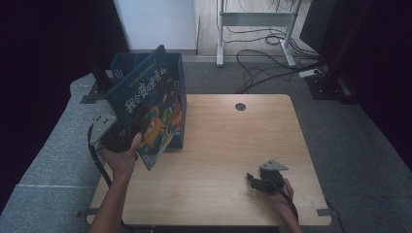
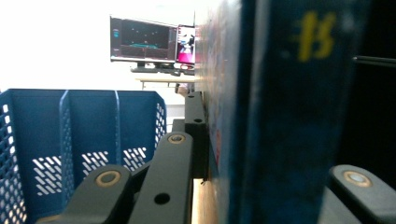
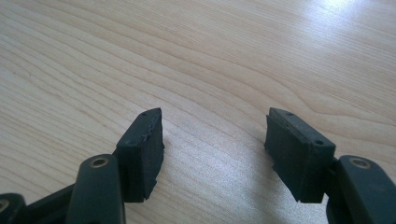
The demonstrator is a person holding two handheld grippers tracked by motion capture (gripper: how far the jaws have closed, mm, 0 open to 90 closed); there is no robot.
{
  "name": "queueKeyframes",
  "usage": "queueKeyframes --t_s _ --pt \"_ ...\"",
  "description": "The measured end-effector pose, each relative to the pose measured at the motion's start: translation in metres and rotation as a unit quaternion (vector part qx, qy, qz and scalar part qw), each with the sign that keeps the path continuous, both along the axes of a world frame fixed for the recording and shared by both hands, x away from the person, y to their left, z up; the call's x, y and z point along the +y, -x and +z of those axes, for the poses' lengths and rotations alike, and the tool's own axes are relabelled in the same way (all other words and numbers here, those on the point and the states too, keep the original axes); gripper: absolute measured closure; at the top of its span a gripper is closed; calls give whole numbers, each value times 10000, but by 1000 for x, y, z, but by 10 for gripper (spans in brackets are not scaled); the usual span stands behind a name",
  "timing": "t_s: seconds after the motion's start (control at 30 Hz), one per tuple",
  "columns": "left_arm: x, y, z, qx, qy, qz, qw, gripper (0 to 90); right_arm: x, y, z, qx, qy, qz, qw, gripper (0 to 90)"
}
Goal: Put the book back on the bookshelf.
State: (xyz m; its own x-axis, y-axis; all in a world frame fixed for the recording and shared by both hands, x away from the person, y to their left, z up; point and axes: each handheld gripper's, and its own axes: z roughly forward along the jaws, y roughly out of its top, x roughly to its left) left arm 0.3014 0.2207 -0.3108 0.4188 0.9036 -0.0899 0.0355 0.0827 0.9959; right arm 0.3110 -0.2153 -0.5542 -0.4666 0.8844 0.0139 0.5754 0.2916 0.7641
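Left tool (image 1: 127, 138) grasps book (image 1: 148, 109) above crate's rim (image 1: 182, 73); right tool (image 3: 212, 154) released.

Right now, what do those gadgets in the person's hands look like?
Both are black two-jaw tools. The left gripper carries a grey three-cornered plate with dots and trails a black cable. The right gripper has blocky black pads, brass-coloured pivot pins and a similar grey plate. The forearms are bare.
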Motion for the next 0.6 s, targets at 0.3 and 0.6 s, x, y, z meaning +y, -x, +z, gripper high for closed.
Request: queueKeyframes --t_s 0.3,0.6 --pt "-1 -12 1 0 -25 181 9998 824 0 0 0 1 0 0 10000 363" --pt "-6 -28 1 53 -57 307 9995 824 0 0 0 -6 -3 -2 10000 363"
